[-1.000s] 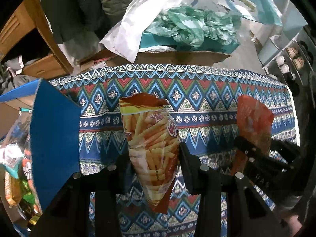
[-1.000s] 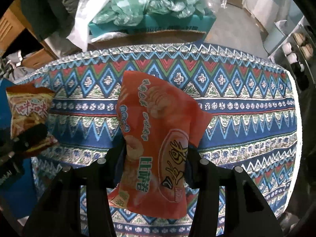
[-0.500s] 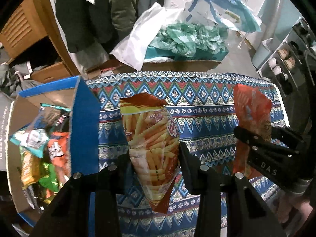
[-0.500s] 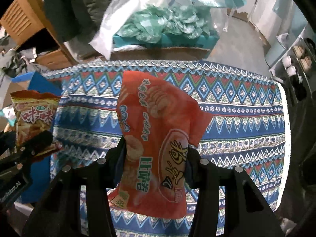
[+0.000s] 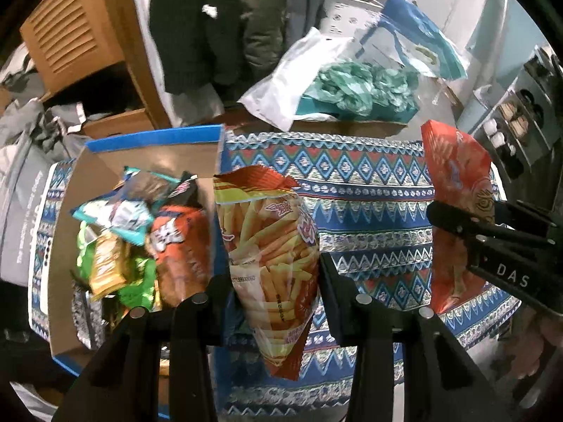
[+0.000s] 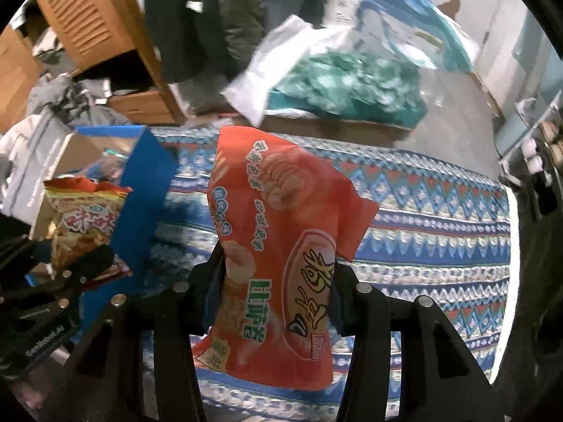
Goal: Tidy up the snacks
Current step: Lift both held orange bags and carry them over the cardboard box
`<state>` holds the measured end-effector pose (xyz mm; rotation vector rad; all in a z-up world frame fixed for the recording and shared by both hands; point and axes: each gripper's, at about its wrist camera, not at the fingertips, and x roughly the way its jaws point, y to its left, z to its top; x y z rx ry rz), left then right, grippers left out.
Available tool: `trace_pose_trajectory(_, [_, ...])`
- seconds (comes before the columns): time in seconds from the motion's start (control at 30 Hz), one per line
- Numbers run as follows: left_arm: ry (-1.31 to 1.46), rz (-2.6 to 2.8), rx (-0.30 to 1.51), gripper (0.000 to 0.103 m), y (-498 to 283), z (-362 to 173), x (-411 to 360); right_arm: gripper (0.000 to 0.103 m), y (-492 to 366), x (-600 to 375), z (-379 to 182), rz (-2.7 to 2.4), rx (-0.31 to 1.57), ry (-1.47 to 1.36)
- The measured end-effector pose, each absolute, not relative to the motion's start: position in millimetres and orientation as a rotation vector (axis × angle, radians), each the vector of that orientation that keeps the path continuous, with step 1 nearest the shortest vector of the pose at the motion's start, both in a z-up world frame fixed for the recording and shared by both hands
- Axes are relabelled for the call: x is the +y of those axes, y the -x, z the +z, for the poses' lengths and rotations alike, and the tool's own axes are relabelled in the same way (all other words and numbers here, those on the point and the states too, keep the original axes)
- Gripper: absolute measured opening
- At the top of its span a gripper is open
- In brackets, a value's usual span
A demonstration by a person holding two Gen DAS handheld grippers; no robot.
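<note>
My left gripper [image 5: 272, 292] is shut on a fries snack bag [image 5: 271, 246], held upright above the patterned tablecloth [image 5: 369, 190], just right of a blue-edged cardboard box [image 5: 155, 137] filled with several snack packets [image 5: 140, 232]. My right gripper [image 6: 278, 281] is shut on an orange-red snack bag [image 6: 281, 246], held above the cloth. That bag also shows in the left wrist view [image 5: 457, 193], at the right. The fries bag [image 6: 84, 218] and the box [image 6: 140, 176] show at the left of the right wrist view.
Behind the table stand a cardboard box with green bags [image 5: 359, 88] and a white plastic bag [image 5: 292, 84], a wooden cabinet [image 5: 81, 38] and hanging dark clothes [image 5: 211, 24]. A shelf with bottles [image 5: 510, 130] is at the far right.
Both grippers have risen and pulled back with their bags held. The view has shifted so the open box of snacks now shows fully at the left.
</note>
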<state>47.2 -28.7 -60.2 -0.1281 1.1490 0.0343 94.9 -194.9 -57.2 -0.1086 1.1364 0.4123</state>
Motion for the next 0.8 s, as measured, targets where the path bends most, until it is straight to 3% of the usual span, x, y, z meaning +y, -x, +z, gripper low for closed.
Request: trace_pose_trajectory(0.8, [0.290,0.266,1.115,0.041,14.8,-54.8,118.8,0.048,-80.5,-10.3,-36.7,0.693,1.139,0.205])
